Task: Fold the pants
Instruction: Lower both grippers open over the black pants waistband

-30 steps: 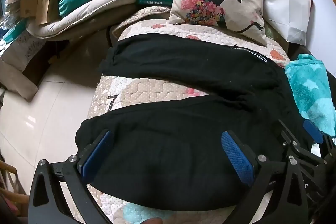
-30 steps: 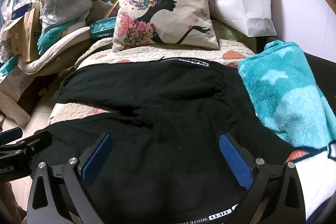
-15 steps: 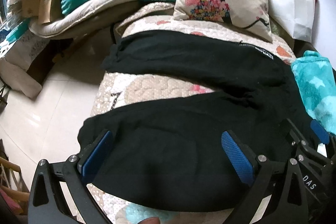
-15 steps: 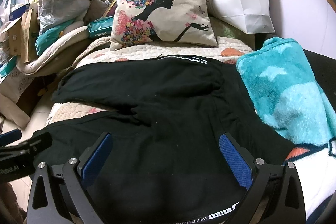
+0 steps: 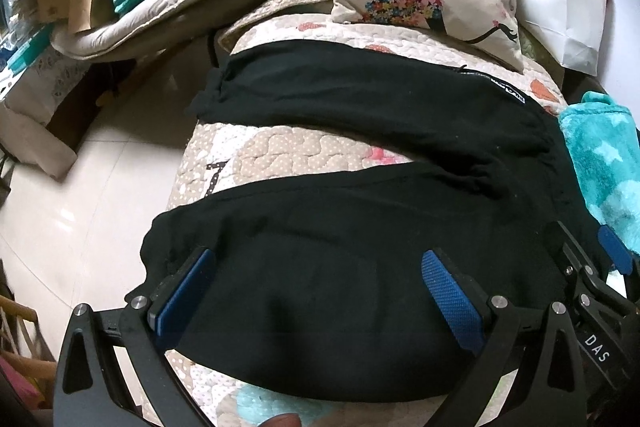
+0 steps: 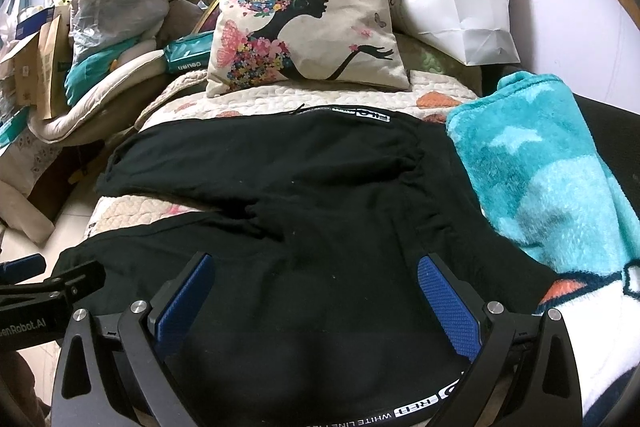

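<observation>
Black pants (image 5: 360, 211) lie flat, legs splayed — both hand-held grippers (image 5: 320, 291) (image 6: 316, 291) spread wide, released.

Soft, even indoor light fills both views, with no hard shadows. The glossy floor (image 5: 68, 195) carries pale glare patches in the left wrist view. The black pants (image 5: 360, 227) swallow detail, folds barely readable. Both pictures are sharp at the center, while fisheye distortion bends the edges and dark vignetting closes each corner.

pants (image 6: 320, 187) band: "RED WHITE LINE" | right tool (image 5: 600, 307): "DAS" | quilt (image 5: 280, 155): "7"
</observation>
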Tool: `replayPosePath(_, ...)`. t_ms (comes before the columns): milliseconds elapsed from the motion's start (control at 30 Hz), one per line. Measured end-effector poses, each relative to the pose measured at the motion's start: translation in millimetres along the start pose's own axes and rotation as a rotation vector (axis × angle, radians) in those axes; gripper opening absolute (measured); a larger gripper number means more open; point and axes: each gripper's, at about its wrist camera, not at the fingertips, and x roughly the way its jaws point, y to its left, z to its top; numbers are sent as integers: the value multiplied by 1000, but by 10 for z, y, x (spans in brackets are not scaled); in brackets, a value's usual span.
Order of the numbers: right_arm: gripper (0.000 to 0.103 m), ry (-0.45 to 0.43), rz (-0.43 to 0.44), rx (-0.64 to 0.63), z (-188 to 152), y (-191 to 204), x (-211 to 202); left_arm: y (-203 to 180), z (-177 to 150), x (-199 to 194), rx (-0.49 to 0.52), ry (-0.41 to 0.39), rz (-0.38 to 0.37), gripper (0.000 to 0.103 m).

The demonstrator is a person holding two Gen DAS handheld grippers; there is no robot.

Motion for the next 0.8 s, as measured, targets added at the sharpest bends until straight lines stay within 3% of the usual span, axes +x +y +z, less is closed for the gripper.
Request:
replayPosePath(400, 103, -13, -8, -7, 7, 5, -26, 2, -4, 27, -6, 1, 11, 103)
replayPosePath(800, 103, 6, -10, 14, 15, -34, 8, -25, -113, 246, -20, 99, 2, 103)
